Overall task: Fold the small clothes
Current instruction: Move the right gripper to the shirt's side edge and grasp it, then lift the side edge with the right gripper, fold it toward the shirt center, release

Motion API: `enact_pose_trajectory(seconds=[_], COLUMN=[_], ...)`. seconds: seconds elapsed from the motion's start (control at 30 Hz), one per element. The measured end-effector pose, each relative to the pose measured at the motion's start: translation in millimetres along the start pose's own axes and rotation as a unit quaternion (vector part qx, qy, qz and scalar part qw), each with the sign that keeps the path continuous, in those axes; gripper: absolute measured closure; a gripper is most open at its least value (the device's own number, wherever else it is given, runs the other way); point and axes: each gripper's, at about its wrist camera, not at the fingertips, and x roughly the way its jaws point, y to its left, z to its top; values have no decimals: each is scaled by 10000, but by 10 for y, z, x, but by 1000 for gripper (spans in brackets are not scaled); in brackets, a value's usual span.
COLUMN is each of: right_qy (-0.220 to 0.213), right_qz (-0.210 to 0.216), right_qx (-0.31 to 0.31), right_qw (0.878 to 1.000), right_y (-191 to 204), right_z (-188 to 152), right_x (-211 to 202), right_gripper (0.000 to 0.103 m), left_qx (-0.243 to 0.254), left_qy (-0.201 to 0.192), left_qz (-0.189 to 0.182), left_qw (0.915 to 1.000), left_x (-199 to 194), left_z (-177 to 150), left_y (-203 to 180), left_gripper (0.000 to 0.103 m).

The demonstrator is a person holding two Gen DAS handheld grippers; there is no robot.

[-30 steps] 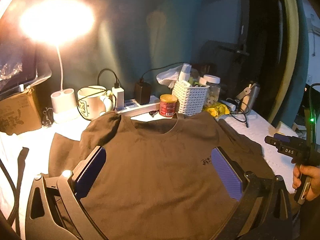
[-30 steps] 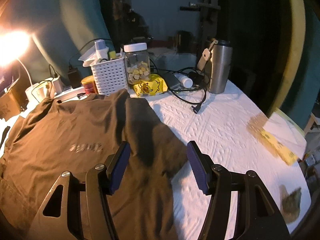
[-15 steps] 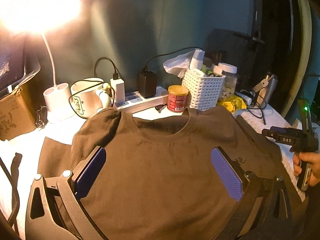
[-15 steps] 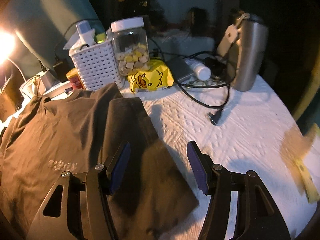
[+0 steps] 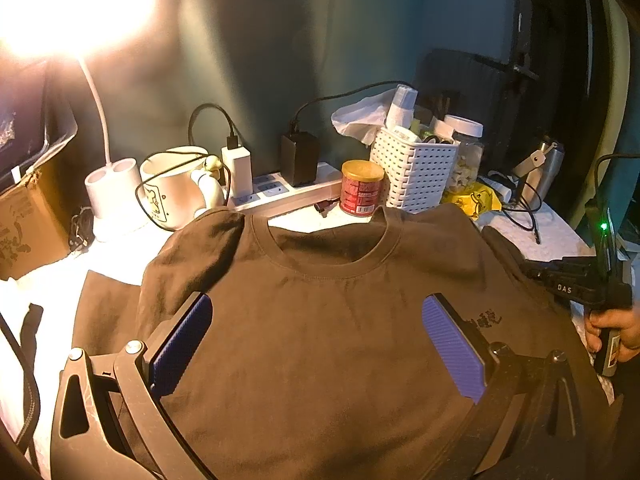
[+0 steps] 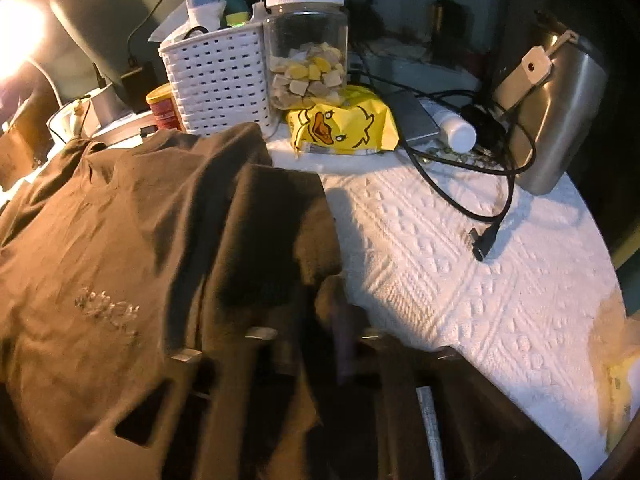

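A dark brown T-shirt [image 5: 320,340] lies face up on the white table cover, collar toward the far clutter, with a small chest print. My left gripper [image 5: 316,304] hovers just above the chest, open wide, nothing between its blue pads. In the right wrist view the shirt [image 6: 120,240] fills the left half. Its right sleeve [image 6: 280,216] lies out toward the cover. My right gripper [image 6: 340,316], blurred, is shut on the sleeve's outer edge, with cloth bunched between the fingers. The left wrist view shows the right gripper [image 5: 576,288] at the shirt's right edge, held by a hand [image 5: 612,328].
Behind the collar stand a red can [image 5: 360,192], a white basket [image 5: 416,172], a jar [image 6: 306,48], a mug [image 5: 172,188], a power strip [image 5: 288,196] and a lamp base [image 5: 114,196]. A cardboard box [image 5: 24,232] is at left. A yellow duck pack [image 6: 344,124], black cable [image 6: 484,236] and steel tumbler [image 6: 556,120] are at right.
My right gripper dropped onto the right sleeve and closed on its edge; it stood open before. My left gripper moved a little forward over the shirt and stayed open.
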Motion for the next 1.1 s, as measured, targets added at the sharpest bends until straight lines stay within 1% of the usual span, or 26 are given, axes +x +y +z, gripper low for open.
enact_pose_trajectory(seconds=[0.07, 0.2, 0.3, 0.43, 0.5, 0.73, 0.83, 0.93, 1.1], right_qy=[-98, -398, -549, -748, -798, -769, -848, -946, -1075], right_qz=[-17, -253, -341, -429, -489, -757, -838, -828, -804], right_qx=[137, 419, 613, 668, 719, 1131, 1078, 969, 654], right_qw=[9999, 9980, 9960, 9940, 9930, 9877, 9870, 9873, 9888], right_y=[-55, -180, -261, -242, -271, -390, -315, -214, 85], right_z=[-3, 20, 11, 20, 10, -93, -98, -77, 9], right_x=[-57, -271, -439, -615, -678, -784, -866, -939, -1024], right_gripper=[96, 96, 96, 97, 97, 97, 97, 97, 97], left_qx=[14, -72, -127, -106, -120, -193, -235, -254, -274], left_qy=[-84, -162, -236, -359, -373, -471, -528, -540, -594], left_qz=[-2, -30, -77, -119, -126, -86, -102, -155, -221], left_qw=[10000, 9998, 9996, 9992, 9992, 9987, 9983, 9981, 9976], left_x=[-64, -151, -226, -329, -368, -534, -597, -637, -745], left_z=[0, -25, -38, -59, -80, -120, -143, -169, -225], left_y=[-4, 35, 59, 60, 76, 167, 194, 200, 265], left_gripper=[0, 0, 0, 0, 0, 0, 0, 0, 0])
